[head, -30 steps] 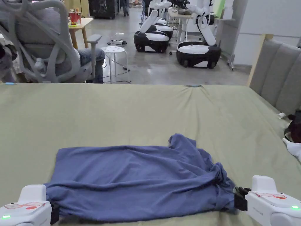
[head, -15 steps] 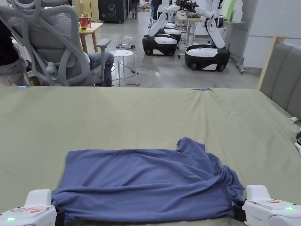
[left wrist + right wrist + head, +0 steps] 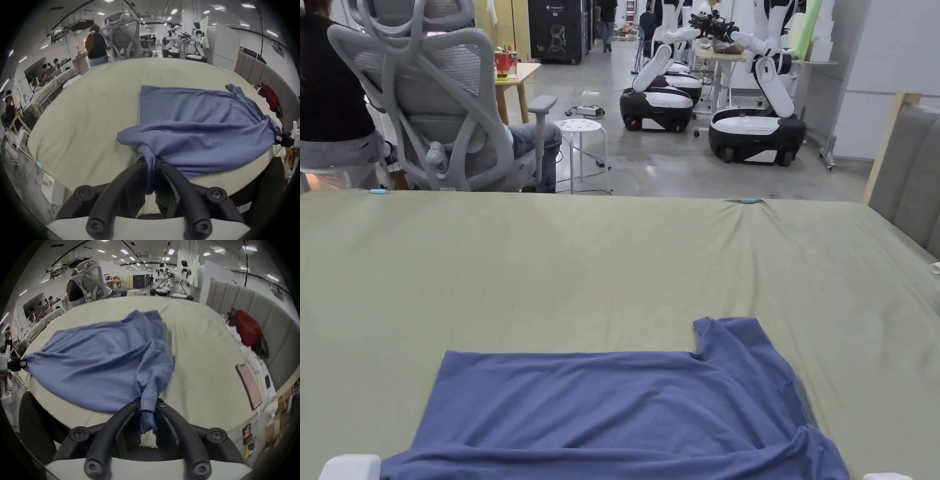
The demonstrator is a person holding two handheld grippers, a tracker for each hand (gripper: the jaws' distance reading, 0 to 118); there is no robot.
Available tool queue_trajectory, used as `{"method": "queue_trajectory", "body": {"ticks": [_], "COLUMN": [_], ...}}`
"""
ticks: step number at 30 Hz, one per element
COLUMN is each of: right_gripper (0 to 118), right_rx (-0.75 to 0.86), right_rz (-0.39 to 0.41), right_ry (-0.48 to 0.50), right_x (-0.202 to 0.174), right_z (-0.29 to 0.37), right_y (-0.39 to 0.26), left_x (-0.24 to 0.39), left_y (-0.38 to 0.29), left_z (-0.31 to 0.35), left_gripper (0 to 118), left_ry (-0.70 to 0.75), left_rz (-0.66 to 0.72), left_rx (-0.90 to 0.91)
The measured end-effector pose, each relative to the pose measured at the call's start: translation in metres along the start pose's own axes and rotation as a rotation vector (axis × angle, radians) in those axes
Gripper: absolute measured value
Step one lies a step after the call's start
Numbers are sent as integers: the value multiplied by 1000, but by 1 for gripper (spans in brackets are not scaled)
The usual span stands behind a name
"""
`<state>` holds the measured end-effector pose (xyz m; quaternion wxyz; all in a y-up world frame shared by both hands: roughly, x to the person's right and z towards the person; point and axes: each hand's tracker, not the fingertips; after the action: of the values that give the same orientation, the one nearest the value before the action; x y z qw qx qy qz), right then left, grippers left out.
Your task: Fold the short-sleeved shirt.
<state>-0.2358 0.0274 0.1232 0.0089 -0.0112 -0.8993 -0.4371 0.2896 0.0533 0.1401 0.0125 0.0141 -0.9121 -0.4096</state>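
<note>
A blue short-sleeved shirt (image 3: 612, 412) lies spread on the olive-green bed cover (image 3: 612, 262), one sleeve (image 3: 731, 340) pointing away at the far right. In the left gripper view my left gripper (image 3: 151, 160) is shut on a bunched near corner of the shirt (image 3: 203, 123). In the right gripper view my right gripper (image 3: 148, 402) is shut on the other near corner of the shirt (image 3: 100, 356). Both hold the cloth at the bed's near edge, with the fabric stretched between them. The right gripper (image 3: 285, 140) also appears far right in the left gripper view.
A grey office chair (image 3: 434, 119) with a seated person stands beyond the bed's far edge, beside a white stool (image 3: 579, 128). White robots (image 3: 756, 119) stand farther back. A padded headboard (image 3: 909, 175) lines the right side, with a red bag (image 3: 248, 327) and a tablet (image 3: 248, 384) near it.
Both grippers have pulled the shirt's near edge toward me and mostly dropped below the head view's bottom. The shirt lies flatter and smoother, its sleeve spread out. The head camera has tilted.
</note>
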Motion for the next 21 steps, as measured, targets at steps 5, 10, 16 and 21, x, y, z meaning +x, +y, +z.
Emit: {"method": "queue_trajectory", "body": {"ticks": [5, 10, 16, 21], "right_gripper": [64, 84, 46, 0], "right_rx": [94, 296, 396, 387], "right_rz": [-12, 36, 112, 136], "right_ry": [-57, 14, 34, 18], "right_x": [-14, -64, -119, -128], "right_z": [28, 48, 26, 9], "right_y": [25, 69, 98, 106], "left_x": [16, 57, 107, 112], "left_y": [12, 47, 75, 75], "left_z": [32, 37, 18, 1], "left_gripper": [107, 103, 20, 0], "left_ry": [59, 112, 52, 9], "left_rz": [-52, -145, -178, -159], "left_rx": [140, 327, 384, 324]}}
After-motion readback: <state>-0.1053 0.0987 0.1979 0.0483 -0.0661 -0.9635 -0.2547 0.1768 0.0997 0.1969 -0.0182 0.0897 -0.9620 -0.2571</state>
